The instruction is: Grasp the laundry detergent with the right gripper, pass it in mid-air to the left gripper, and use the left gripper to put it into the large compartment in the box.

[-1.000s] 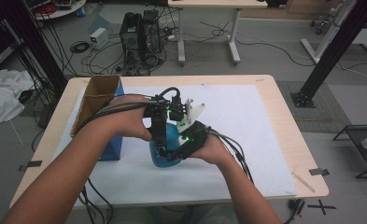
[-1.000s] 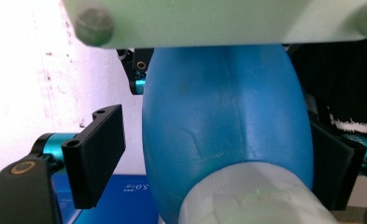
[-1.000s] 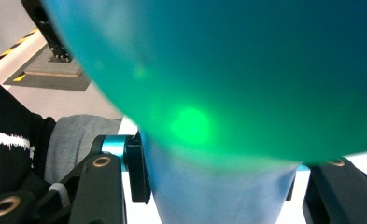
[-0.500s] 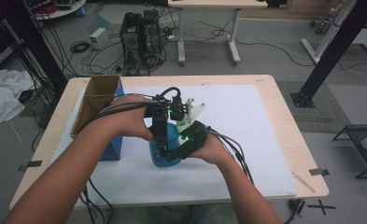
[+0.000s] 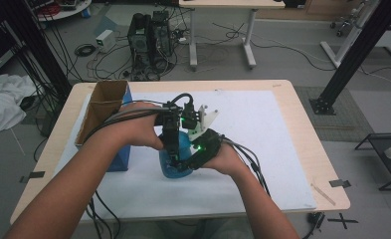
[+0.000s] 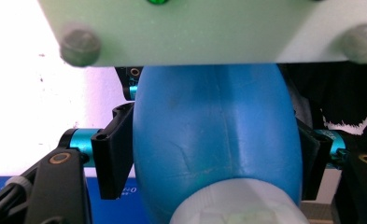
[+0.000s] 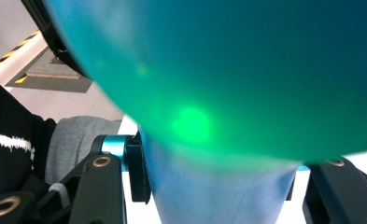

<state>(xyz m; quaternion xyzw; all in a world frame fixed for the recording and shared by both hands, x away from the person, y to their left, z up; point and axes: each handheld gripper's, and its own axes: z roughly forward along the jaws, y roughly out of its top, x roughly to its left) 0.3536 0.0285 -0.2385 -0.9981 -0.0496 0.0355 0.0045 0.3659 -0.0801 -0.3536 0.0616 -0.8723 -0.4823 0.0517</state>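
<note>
A blue bottle (image 5: 174, 168) with a white cap (image 6: 237, 207) stands on the white sheet near the table's middle. Both hands hold grippers against it. My left gripper (image 5: 170, 145) comes in from the left. Its jaws have just been closing, and its pads (image 6: 118, 154) now press both sides of the bottle's round body (image 6: 214, 130). My right gripper (image 5: 195, 155) reaches in from the right, shut on a narrower part of the bottle (image 7: 218, 186). The bottle's bulge (image 7: 228, 70) looms close above the right gripper's jaws, lit green by a lamp.
An open cardboard box (image 5: 103, 104) stands on a blue box (image 5: 119, 160) at the table's left. A white sheet (image 5: 267, 144) covers most of the wooden table (image 5: 312, 149). Cables trail from both grippers toward the front edge. Another table, computers and cables are on the floor beyond.
</note>
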